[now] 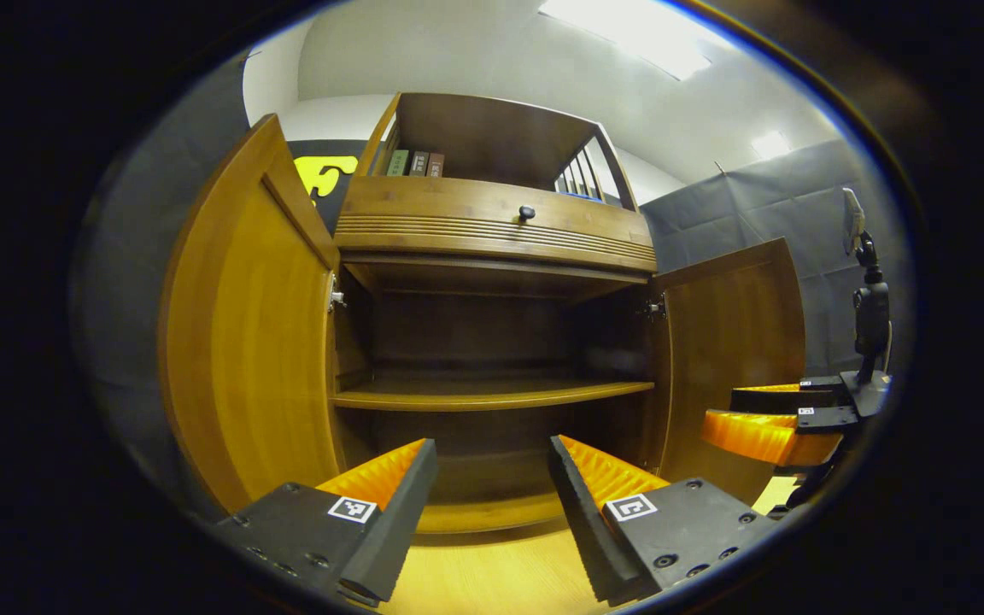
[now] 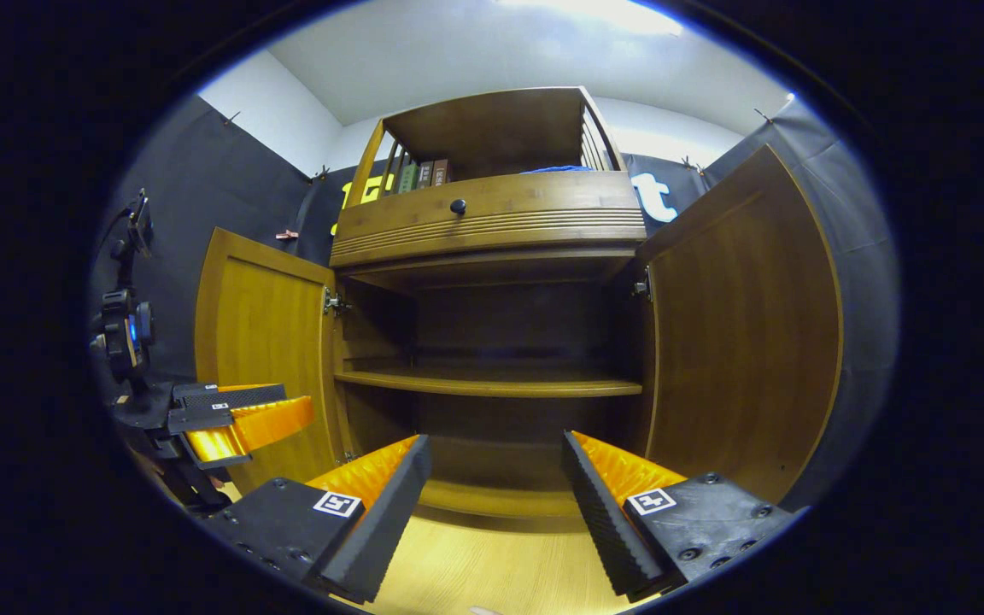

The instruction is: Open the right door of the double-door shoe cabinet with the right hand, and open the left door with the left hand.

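A wooden shoe cabinet [image 1: 492, 256] is seen straight ahead in the left gripper view, standing upright with its front turned toward both cameras. Both doors are swung wide open. The left door [image 1: 253, 342] is hinged on the cabinet's left edge and stands tall, its inner face angled toward the camera; the right door [image 1: 731, 359] is hinged on the right edge and is turned outward in the same way. Between the doors a dark interior is exposed, crossed by one horizontal shelf [image 1: 492, 395]. Above the opening a ribbed drawer front with a small dark knob [image 1: 526, 213] is seen, and over that an open compartment holding a few books [image 1: 414, 163].

The left gripper [image 1: 492, 478] is held low before the opening, its jaws spread apart with nothing between them — a pale wood floor [image 1: 500, 572] lies beneath. In the same view the right gripper [image 1: 770, 418] is seen off to the side, near the right door.

In the right gripper view the right gripper's fingers [image 2: 389, 495] are likewise spread and empty, pointed at the cabinet's interior, with the left gripper just before the left door.
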Available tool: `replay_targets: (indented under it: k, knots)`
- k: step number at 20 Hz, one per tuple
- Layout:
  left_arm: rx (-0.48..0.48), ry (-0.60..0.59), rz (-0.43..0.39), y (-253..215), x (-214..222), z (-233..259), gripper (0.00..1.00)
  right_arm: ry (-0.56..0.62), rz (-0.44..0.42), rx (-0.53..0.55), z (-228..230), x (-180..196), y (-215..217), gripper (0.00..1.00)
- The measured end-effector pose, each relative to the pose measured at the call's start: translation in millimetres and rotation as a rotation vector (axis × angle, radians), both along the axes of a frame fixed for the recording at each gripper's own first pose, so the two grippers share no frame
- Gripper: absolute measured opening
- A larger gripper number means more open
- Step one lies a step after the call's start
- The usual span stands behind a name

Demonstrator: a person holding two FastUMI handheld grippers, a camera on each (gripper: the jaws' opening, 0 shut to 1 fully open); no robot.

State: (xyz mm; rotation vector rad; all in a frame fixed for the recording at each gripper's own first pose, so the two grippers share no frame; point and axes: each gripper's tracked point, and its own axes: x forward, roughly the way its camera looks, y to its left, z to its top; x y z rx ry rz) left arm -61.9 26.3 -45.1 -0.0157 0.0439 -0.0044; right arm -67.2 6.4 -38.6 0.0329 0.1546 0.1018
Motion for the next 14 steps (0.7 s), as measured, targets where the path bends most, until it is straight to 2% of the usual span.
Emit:
replay_targets:
  k: [5,14]
  knots:
    - [0.015,0.02,-0.009,-4.7,7.2,-6.6,0.82,-0.004,0.007,-0.034,-5.2,0.3,-0.6,0.96]
    - [0.02,0.006,0.014,1.8,7.3,-2.6,0.82,-0.024,0.024,-0.019,-2.0,4.4,3.3,0.96]
